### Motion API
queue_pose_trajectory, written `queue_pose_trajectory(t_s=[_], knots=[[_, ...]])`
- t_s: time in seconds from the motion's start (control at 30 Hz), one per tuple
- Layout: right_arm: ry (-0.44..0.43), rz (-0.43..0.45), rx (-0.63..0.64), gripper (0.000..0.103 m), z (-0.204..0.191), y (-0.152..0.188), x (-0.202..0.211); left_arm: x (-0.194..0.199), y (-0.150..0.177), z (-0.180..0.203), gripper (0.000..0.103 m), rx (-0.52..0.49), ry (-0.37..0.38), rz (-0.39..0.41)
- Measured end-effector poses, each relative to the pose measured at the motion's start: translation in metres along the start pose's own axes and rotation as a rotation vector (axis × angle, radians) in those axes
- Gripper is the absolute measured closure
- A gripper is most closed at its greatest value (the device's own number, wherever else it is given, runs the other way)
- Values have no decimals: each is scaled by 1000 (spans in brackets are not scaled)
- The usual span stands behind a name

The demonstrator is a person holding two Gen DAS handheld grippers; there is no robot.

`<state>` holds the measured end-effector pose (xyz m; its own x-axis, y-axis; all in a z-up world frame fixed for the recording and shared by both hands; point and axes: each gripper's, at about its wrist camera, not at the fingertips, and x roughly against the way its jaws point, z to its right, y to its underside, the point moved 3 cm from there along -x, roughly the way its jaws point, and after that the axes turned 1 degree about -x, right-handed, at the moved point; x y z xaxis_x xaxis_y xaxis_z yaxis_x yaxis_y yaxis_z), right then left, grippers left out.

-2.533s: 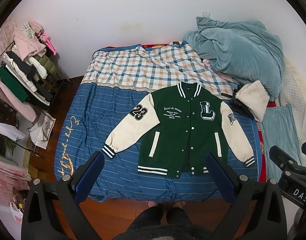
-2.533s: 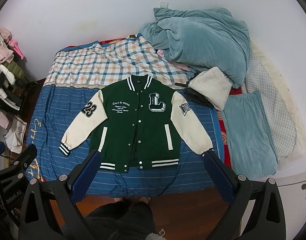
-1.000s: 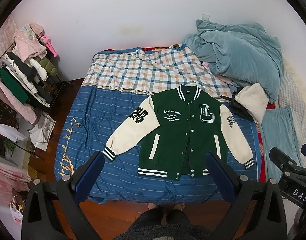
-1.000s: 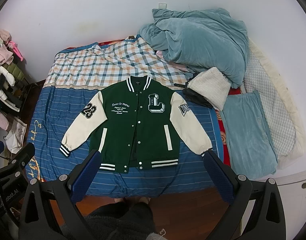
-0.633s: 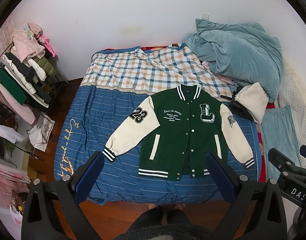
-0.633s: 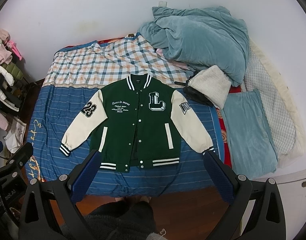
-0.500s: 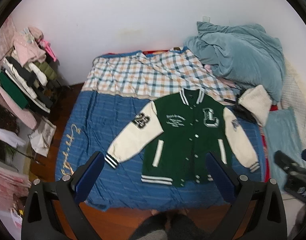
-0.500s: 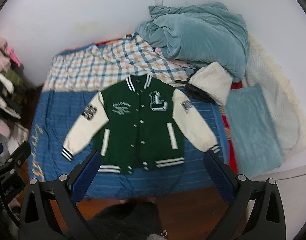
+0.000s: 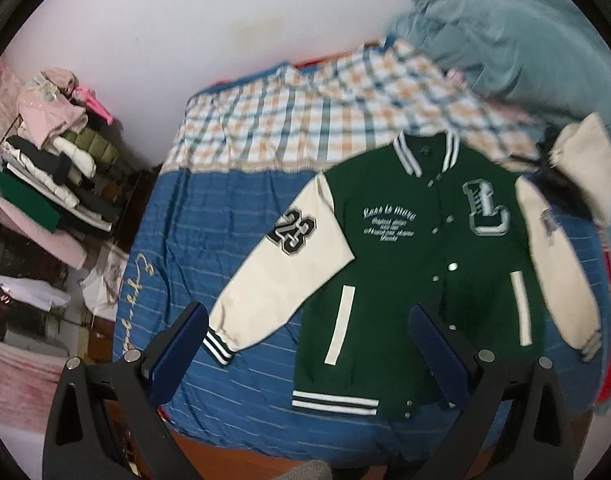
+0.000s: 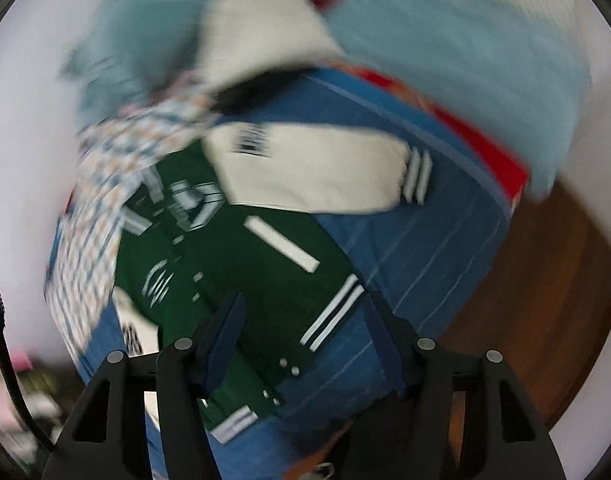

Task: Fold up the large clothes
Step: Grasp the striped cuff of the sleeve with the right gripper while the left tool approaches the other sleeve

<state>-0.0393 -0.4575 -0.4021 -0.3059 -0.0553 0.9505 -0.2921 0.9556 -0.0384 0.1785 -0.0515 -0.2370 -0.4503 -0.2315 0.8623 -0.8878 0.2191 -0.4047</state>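
Note:
A green varsity jacket (image 9: 421, 272) with cream sleeves lies flat, front up, on the blue striped bed cover (image 9: 185, 248). My left gripper (image 9: 305, 344) is open and empty, above the jacket's lower left part and its left cuff (image 9: 219, 346). In the blurred, tilted right wrist view the jacket (image 10: 241, 256) appears again with its right sleeve (image 10: 317, 176) stretched out. My right gripper (image 10: 305, 340) is open and empty, above the jacket's hem corner (image 10: 333, 312).
A checked sheet (image 9: 305, 120) covers the far half of the bed. A teal blanket heap (image 9: 505, 36) and a cream cushion (image 9: 585, 160) lie at the far right. A rack of stacked clothes (image 9: 45, 184) stands at the left. Wooden floor (image 10: 545, 300) borders the bed's near edge.
Both grippers have dropped closer to the jacket. The left has shifted left toward the left sleeve. The right has swung and tilted sharply toward the jacket's right hem, and its jaws stand narrower.

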Motion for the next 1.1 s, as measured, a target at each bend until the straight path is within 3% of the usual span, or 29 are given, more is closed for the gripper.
queue_pose_trajectory(t_s=[0.17,0.3,0.37,0.47,0.5,0.53,0.57,0.6,0.63,0.77,0.87,1.0,1.1], knots=[[-54,-51,-254,31,80,-61,-136,-88,1,48,0,13,-75,-143],[-92,1,-467,30,135,-97,-218,-151,7,88,0,-8,-96,-213],[-123,17,-559,30,153,-109,-249,-174,10,100,0,-16,-104,-237],[-157,74,-670,21,158,-120,-264,-210,15,117,0,-14,-113,-270],[-157,123,-682,22,154,-125,-262,-221,17,122,0,-11,-116,-278],[-157,159,-676,29,149,-129,-258,-231,17,125,0,-7,-120,-283],[-142,193,-654,39,141,-134,-255,-239,16,129,0,-4,-120,-287],[-118,216,-622,69,134,-139,-252,-247,16,132,0,-1,-120,-289],[-131,242,-582,82,126,-146,-252,-254,15,133,0,1,-121,-287],[-83,318,-450,87,86,-172,-220,-275,14,122,0,14,-126,-268],[-131,397,-270,87,20,-187,-176,-284,17,100,0,60,-113,-274],[-235,432,33,88,-109,-181,-128,-290,27,52,0,153,-115,-300],[-292,405,262,88,-215,-154,-132,-293,39,4,0,244,-128,-326]])
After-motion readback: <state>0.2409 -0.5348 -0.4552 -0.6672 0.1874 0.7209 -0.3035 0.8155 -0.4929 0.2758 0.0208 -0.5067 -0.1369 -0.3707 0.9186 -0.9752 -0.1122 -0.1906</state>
